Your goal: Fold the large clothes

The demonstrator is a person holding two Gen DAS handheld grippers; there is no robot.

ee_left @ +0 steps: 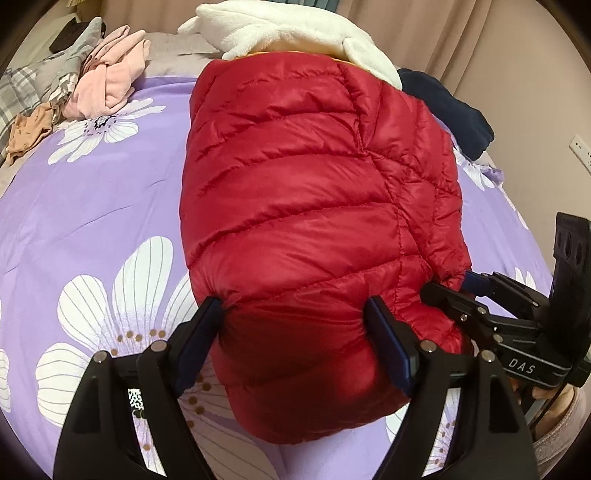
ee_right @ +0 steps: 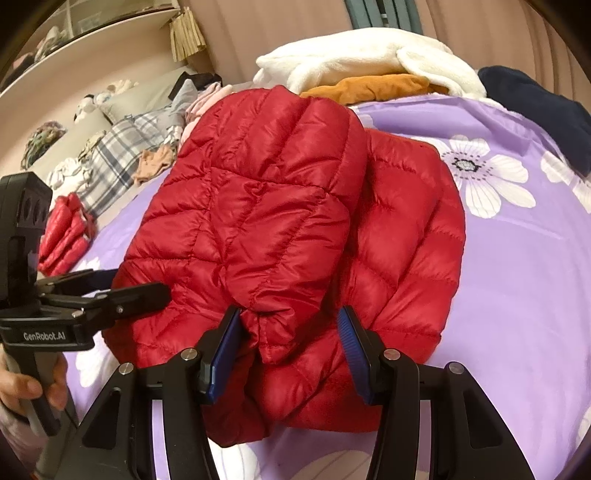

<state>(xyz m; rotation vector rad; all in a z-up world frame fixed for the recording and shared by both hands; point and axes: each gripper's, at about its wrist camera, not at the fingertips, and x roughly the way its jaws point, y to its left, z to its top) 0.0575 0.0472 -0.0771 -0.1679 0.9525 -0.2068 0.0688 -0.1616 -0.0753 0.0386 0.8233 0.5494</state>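
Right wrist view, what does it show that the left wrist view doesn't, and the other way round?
Only the right wrist view shows the shelf, a smaller red garment, and the jacket's folded-over upper layer. Only the left wrist view shows the wall socket and the pink clothes clearly. Both show the red down jacket, purple flowered sheet, white fleece, navy garment, and both tongs, left and right, straddling the jacket's near edge.

bed, lilac flowered sheet | on it: red puffer jacket, pink garment, navy garment
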